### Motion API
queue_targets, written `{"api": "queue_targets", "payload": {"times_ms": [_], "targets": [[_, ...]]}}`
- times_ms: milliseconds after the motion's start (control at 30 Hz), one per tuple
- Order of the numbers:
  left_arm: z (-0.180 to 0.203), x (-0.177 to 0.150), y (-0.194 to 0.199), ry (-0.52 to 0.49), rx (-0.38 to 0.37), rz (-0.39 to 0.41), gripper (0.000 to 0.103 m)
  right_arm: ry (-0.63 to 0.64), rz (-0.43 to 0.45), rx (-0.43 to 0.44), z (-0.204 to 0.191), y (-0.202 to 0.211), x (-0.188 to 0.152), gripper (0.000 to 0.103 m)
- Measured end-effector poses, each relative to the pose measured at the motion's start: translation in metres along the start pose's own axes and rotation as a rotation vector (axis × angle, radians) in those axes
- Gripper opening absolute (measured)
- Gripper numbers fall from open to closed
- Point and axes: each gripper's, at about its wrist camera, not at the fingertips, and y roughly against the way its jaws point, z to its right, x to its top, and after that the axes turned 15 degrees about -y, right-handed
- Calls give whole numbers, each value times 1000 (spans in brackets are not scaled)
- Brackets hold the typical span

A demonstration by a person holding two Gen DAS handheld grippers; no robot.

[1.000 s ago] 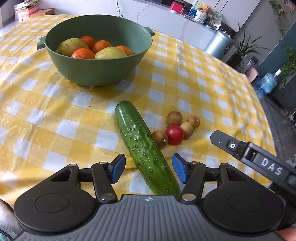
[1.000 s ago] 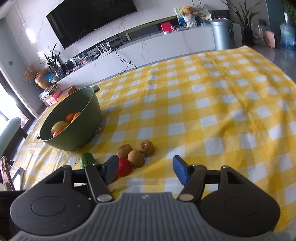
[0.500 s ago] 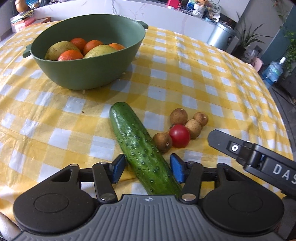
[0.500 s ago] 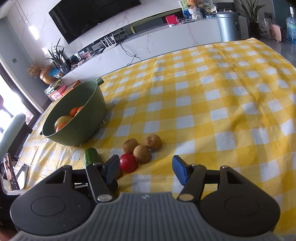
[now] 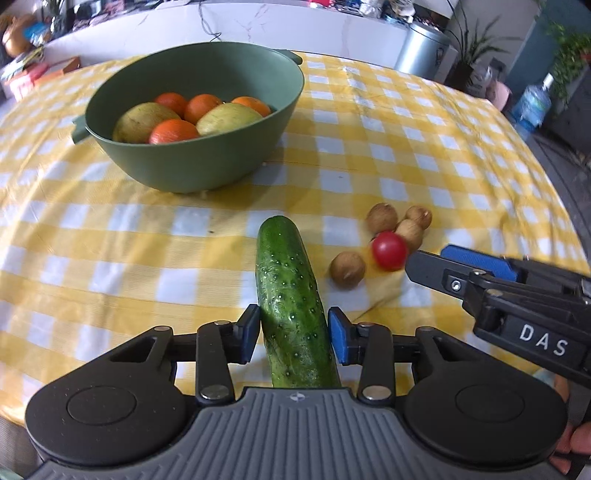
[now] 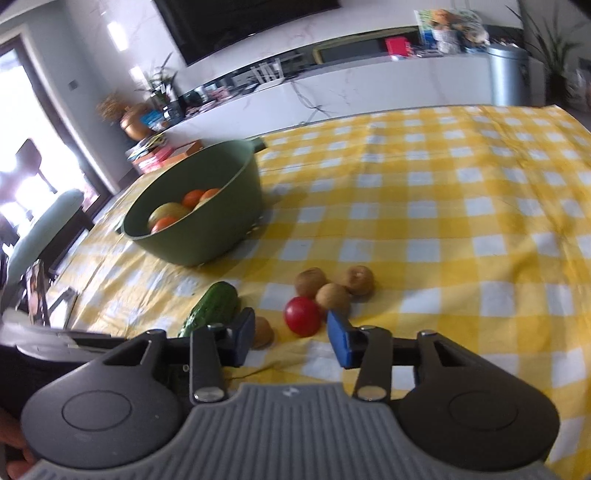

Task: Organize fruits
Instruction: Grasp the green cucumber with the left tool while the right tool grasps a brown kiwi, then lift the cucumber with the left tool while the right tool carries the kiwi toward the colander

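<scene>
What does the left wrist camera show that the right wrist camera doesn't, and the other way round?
Only the left wrist view shows the left tongs closed around the cucumber, the right tongs' arm marked DAS coming in from the side, and a water bottle on the floor.

Only the right wrist view shows the television, and the right tongs open just short of the tomato.

Both show the green bowl of fruit, the cucumber, the tomato, the small brown fruits and the checked tablecloth.

Yellow-checked table under green bowl, cucumber, tomato (plus four brown fruits).
</scene>
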Motion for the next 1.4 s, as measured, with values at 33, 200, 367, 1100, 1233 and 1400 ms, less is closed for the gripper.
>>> {"api": "queue_targets", "payload": {"times_ms": [33,200,367,1100,1233,1400], "targets": [[-1,-1,1,-20,8,-3,45,28,-7,2,-5,-2,-2,34],[-6,-6,-1,-46,9,-1,43,111,-43,-8,-19,-15,-8,29],[-10,-5,0,-48,25,53,46,109,-61,-6,-21,-23,-8,29],[-19,-18,-13,-60,-42,85,46,26,-156,0,-25,-64,-2,23],[-22,-19,-12,-40,-56,88,45,23,-156,5,-25,-65,-2,23],[-24,-19,-10,-31,-75,93,43,25,-158,10,-26,-64,-3,22]]}}
